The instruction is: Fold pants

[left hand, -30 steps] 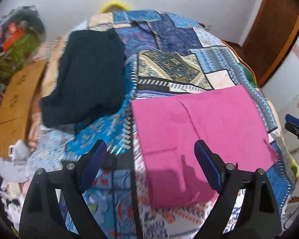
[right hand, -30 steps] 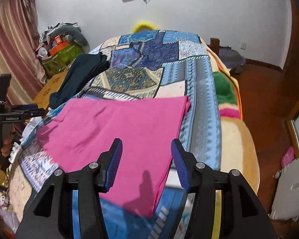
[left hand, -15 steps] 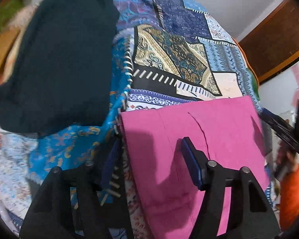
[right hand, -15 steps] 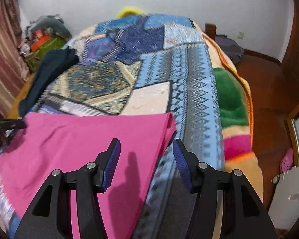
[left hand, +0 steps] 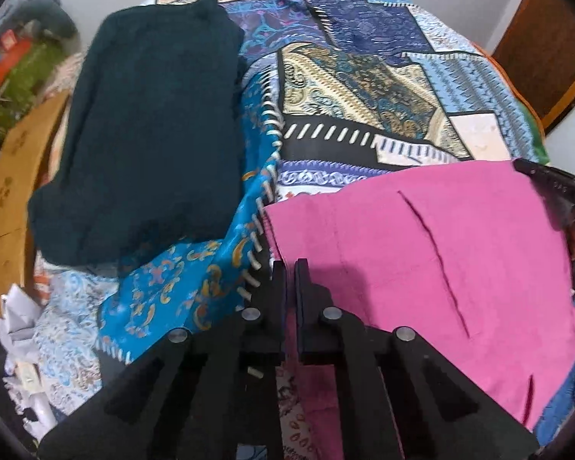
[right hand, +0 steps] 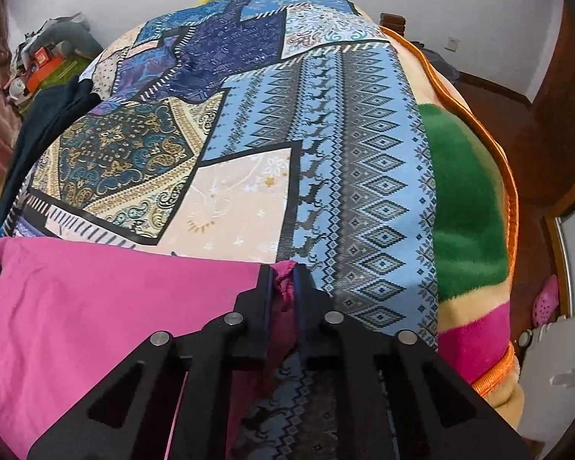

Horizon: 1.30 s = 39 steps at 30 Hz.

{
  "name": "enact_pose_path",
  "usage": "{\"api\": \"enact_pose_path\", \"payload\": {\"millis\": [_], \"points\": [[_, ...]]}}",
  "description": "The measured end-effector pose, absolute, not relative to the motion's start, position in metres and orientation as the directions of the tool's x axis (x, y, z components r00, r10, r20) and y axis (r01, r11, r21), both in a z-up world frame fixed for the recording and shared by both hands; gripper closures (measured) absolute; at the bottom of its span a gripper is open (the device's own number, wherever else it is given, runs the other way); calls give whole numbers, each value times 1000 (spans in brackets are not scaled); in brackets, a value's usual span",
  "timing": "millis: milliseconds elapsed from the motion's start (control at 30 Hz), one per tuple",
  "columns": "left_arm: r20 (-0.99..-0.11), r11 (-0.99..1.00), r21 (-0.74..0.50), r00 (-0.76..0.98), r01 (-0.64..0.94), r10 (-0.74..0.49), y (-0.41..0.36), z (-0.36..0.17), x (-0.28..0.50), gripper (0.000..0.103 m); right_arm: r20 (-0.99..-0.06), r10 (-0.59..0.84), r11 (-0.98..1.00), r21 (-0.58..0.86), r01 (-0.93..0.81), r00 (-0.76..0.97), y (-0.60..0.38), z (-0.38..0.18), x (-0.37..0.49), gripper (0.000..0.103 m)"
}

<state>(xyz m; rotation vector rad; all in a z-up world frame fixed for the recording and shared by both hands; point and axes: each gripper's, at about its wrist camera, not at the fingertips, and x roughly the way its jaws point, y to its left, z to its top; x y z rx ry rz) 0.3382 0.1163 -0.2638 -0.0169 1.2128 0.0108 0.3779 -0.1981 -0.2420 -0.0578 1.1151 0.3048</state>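
Both tools are clenched on the pink pants (left hand: 421,253), which lie flat on the patchwork bed cover (right hand: 249,122): the left tool (left hand: 289,268) pinches one corner, the right tool (right hand: 283,274) the other. Next, I'd guess, lift and fold that soft, limp cloth over evenly.

A second ago both tools hung open above the bed. Now the left gripper (left hand: 289,264) has dropped and clamped its jaws on the near left corner of the flat pink cloth pants (left hand: 441,253), and the right gripper (right hand: 283,268) has dropped and pinched the far right corner, fabric bunched between its fingers.
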Motion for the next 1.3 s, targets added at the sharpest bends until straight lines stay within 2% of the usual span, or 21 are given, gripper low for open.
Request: {"api": "enact_pose_path", "payload": {"millis": [133,167,233,333,500,600,667,700,733,767,833,867,900,1000,1067,1300], "points": [[-939,999,5,344,-37,17,119,-262,335,95,-898,156,956,34,-290,411,-189,-239,377,96],[-939,999,6,344,-35,18,119,-260,334,95,-899,155,955,29,-296,410,-188,-236,377,92],[-936,1000,20,352,-22,27,116,-253,330,95,-895,149,955,20,-297,420,-188,-227,375,92],[-919,999,40,393,21,29,109,-236,320,93,-853,196,951,46,-304,483,-189,-200,361,90],[-881,994,81,473,76,36,90,-208,311,76,-808,315,906,100,-411,497,-164,-161,333,81],[-868,991,76,497,110,11,76,-202,309,70,-798,371,863,109,-493,474,-139,-151,314,66],[-868,989,71,497,127,-2,69,-202,311,67,-794,411,837,134,-530,447,-124,-151,304,47],[-870,988,68,492,136,-8,67,-204,312,65,-795,425,828,149,-540,433,-117,-154,300,41],[-876,987,68,483,144,-11,64,-208,313,63,-798,438,821,168,-545,414,-110,-158,295,29],[-882,986,69,471,151,-11,62,-213,315,61,-802,451,814,191,-548,391,-104,-164,293,23],[-900,985,56,436,164,-21,60,-223,316,53,-819,463,800,219,-559,340,-93,-177,288,22],[-910,985,46,413,167,-28,60,-229,317,44,-841,448,792,216,-572,303,-85,-187,286,22],[-920,985,39,391,167,-29,60,-235,317,42,-856,431,789,205,-579,284,-80,-193,286,22],[-936,985,47,352,163,-14,63,-250,314,39,-912,362,772,180,-609,190,-69,-219,280,22],[-932,987,37,361,154,-22,68,-250,308,36,-909,367,772,179,-610,199,-75,-220,275,18],[-920,990,53,391,132,-3,78,-241,289,34,-912,363,792,193,-579,192,-113,-217,259,18]]}}
